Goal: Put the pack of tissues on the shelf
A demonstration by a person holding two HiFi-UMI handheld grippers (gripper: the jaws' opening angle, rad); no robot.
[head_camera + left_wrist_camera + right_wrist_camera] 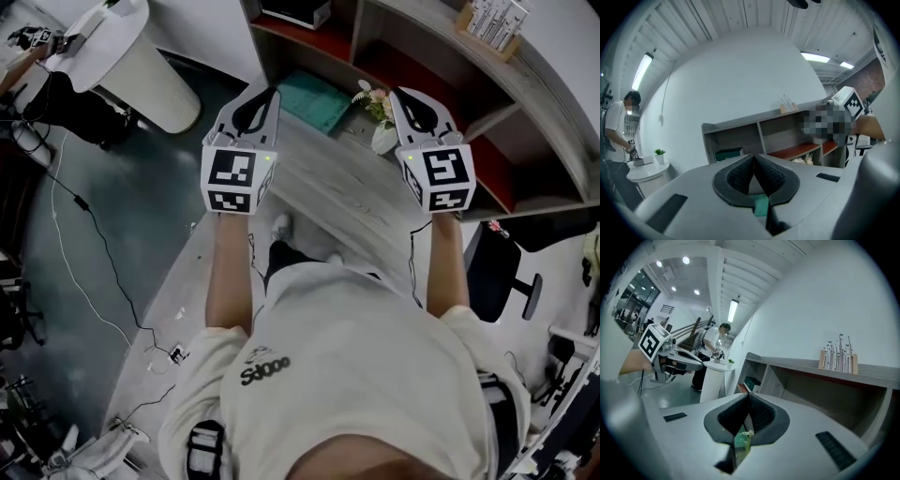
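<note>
Tissue pack [315,101], the teal one, sits in the shelf's [553,84] lower compartment, top middle of frame. My left tongs [265,98] and right tongs [401,101] are both pinched closed and empty above the grey surface [319,178]. A flower vase [380,122] stands just beside the right tongs, near the pack.

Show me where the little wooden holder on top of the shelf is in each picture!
Head view: the wooden holder sits at the top right, on top of the shelf.
Left gripper view: the wooden holder is tiny, a little right of centre, on the shelf's top.
Right gripper view: the wooden holder is at the right, on the shelf's top.
Shared landmark: the white round table, left of the shelf in every view.
</note>
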